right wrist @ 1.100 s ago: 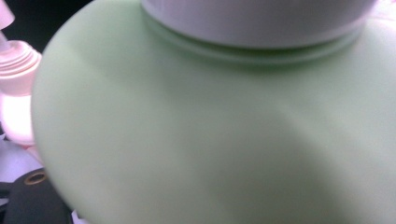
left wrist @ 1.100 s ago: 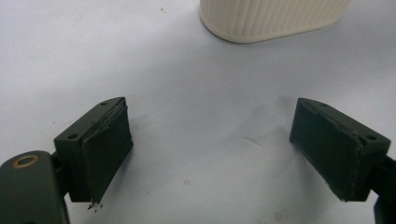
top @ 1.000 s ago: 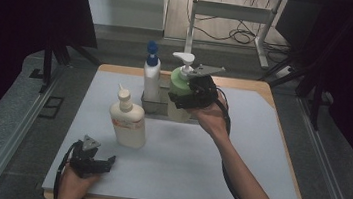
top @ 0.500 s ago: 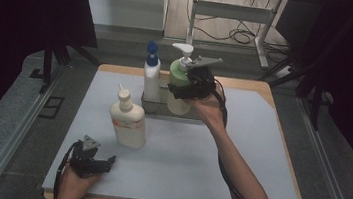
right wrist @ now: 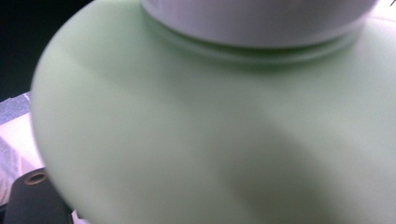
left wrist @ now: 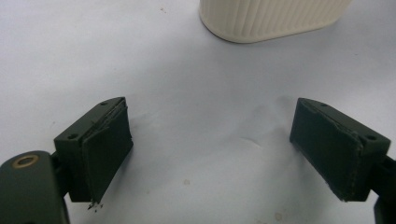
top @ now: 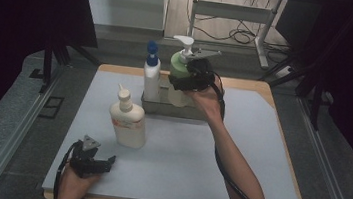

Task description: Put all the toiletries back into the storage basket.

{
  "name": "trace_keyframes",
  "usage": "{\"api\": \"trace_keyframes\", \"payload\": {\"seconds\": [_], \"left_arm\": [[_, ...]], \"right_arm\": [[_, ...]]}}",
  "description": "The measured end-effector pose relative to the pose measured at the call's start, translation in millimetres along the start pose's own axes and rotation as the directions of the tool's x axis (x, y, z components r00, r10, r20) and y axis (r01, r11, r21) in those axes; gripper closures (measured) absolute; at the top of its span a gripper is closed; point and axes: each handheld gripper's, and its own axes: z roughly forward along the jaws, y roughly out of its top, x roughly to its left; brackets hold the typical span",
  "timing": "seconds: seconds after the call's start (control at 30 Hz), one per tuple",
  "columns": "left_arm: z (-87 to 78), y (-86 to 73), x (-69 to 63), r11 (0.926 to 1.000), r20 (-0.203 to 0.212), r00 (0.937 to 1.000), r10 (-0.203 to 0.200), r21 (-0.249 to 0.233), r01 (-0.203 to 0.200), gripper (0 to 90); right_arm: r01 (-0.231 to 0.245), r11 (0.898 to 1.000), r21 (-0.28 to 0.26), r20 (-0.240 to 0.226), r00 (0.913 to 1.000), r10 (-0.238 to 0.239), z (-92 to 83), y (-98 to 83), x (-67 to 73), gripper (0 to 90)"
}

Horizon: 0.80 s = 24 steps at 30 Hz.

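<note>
Since the earlier frames, the right gripper point(top: 186, 83) has carried the green pump bottle point(top: 180, 74) a little toward the upper left of the high view, so the bottle now sits deeper over the grey tray point(top: 156, 108), just right of the white bottle with the blue cap point(top: 151, 74). The jaws grasp the green bottle around its upper body, just under the white pump collar; in the right gripper view the pale green shoulder point(right wrist: 210, 130) sits right against the camera. Whether the bottle's base rests in the tray cannot be told. The cream bottle point(top: 126, 121) stands upright on the table point(top: 238, 157), left of centre in the high view. At lower left, the left gripper point(top: 99, 163) rests low over the table, its jaws spread wide and empty, the cream bottle's base point(left wrist: 271, 18) ahead of them.
</note>
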Motion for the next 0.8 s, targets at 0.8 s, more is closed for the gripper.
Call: {"api": "trace_keyframes", "payload": {"seconds": [0.8], "left_arm": [[-0.1, 0.0, 0.1, 1.0000, 0.001, 1.0000, 0.000, 0.003, 0.000, 11.9]], "right_arm": [[-0.019, 1.000, 0.009, 0.051, 0.9985, 0.019, 32.1, 1.0, -18.6, 11.9]]}}
